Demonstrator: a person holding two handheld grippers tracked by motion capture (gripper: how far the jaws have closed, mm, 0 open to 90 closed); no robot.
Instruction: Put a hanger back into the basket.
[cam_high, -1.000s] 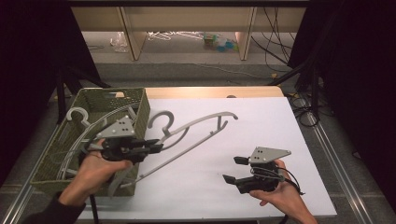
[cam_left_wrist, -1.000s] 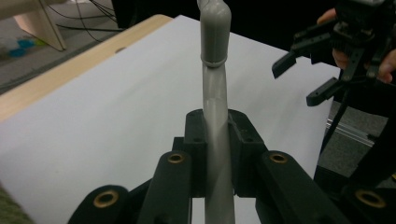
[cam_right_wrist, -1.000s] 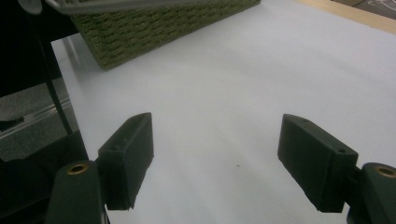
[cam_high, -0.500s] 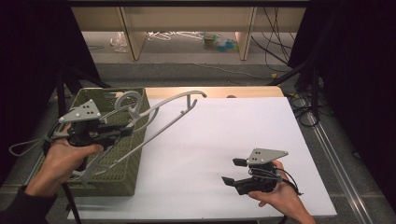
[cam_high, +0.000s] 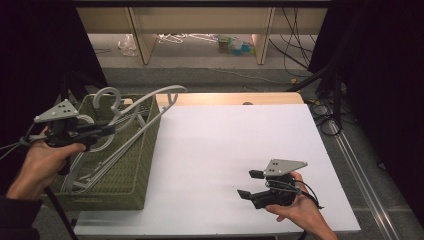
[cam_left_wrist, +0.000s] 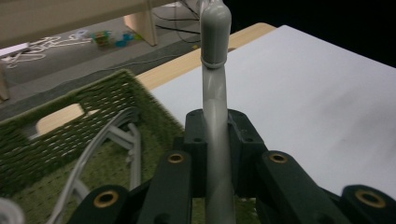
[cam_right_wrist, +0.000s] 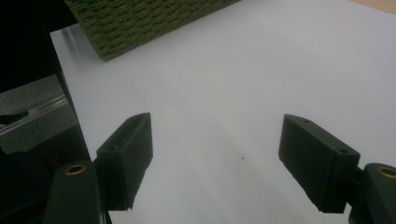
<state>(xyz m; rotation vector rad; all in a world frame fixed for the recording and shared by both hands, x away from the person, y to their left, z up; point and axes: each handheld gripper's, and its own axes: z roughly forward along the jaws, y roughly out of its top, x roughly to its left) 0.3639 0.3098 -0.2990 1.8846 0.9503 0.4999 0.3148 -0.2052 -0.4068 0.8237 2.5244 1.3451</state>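
Two black two-jaw grippers are working at this table, one in each hand of the person. The left gripper (cam_high: 102, 131) is staying above the green woven basket (cam_high: 135, 187) at the left edge of the white table top (cam_high: 240, 150), and its jaws are pressed tightly on a grey plastic clothes hanger (cam_high: 150, 96). In the left gripper view the grey bar of this hanger (cam_left_wrist: 215, 116) is running straight up between the two closed pads, so the grip is clearly on the hanger. The hanger is being held in the air, tilted, with its hook near the gripper and its long curved arm reaching over the far right corner of the basket toward the table top. More grey hangers (cam_high: 87, 170) are lying inside the basket under it. The right gripper (cam_high: 248, 185) is sitting low near the front right part of the white table top, well apart from the basket. In the right gripper view its two black pads (cam_right_wrist: 126, 154) are spread wide, and only the bare white surface is lying between them; nothing is being pinched there.
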